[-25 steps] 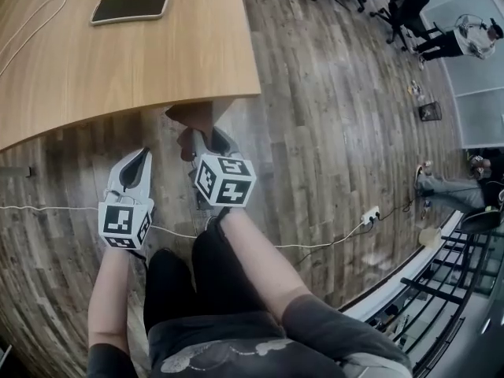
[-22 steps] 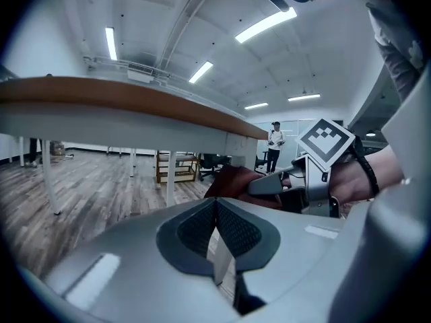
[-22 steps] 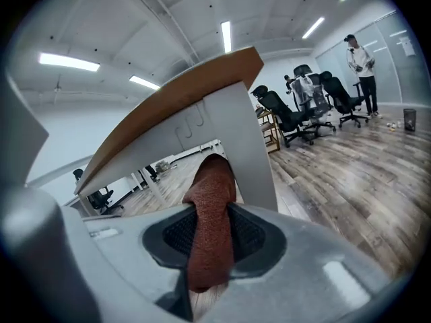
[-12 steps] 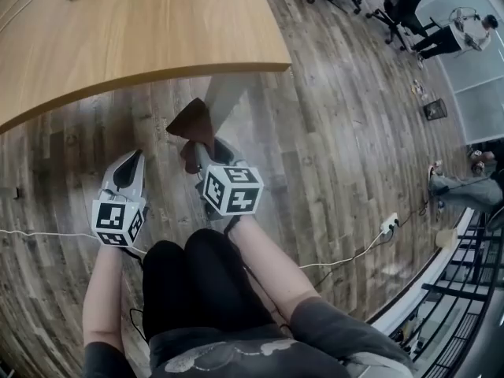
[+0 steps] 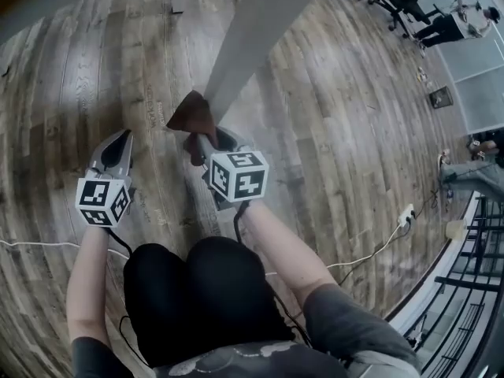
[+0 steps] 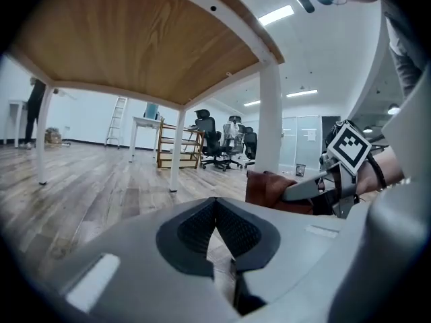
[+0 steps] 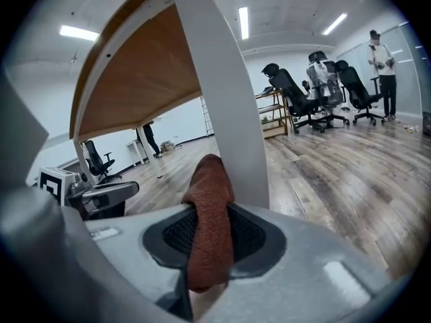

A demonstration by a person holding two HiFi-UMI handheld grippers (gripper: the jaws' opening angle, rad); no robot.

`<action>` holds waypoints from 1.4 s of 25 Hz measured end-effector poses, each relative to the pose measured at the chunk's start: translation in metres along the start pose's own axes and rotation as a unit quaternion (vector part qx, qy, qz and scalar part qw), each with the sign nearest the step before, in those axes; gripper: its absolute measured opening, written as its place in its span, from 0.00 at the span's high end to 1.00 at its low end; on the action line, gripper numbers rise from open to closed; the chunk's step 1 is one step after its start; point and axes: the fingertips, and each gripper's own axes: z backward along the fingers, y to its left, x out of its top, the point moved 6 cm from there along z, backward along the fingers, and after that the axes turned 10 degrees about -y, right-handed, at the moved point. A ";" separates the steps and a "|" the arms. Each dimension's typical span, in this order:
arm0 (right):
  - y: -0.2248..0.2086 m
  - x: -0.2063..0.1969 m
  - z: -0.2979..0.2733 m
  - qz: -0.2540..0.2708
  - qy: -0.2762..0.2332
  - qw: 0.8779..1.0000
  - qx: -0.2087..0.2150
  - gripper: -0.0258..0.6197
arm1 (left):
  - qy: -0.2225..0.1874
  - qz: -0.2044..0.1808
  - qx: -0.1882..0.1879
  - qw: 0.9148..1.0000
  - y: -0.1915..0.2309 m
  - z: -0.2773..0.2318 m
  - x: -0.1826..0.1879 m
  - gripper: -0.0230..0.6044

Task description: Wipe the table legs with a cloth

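Nubby terry cloth (rust-brown) against a smooth matt table leg.

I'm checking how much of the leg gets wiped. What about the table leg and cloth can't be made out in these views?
- Foot of the table leg: in the head view it is hidden behind the cloth and the right hand-held gripper. In the right gripper view it is hidden behind that gripper's body.
- Cloth-to-leg contact: in the right gripper view the cloth overlaps the leg, so touching or apart is unclear.
- Leg's far faces: turned away in every view.

Open office: swivel chairs, desks w/ white legs, strip lights overhead.
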 end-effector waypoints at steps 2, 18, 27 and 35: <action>-0.007 -0.024 -0.008 -0.008 0.016 1.000 -0.004 0.82 | 0.002 0.005 0.012 1.000 0.010 0.003 -0.017 0.93; -0.049 -0.153 -0.063 -0.005 0.120 0.992 -0.030 0.82 | 0.059 0.012 -0.022 0.998 -0.012 0.005 -0.110 0.93; -0.032 -0.124 0.005 0.018 0.113 0.992 0.048 0.82 | 0.040 0.009 -0.006 0.999 0.000 -0.006 -0.072 0.93; -0.017 0.027 0.096 0.038 -0.097 0.994 0.045 0.82 | -0.079 -0.065 -0.037 0.994 -0.033 -0.042 0.044 0.93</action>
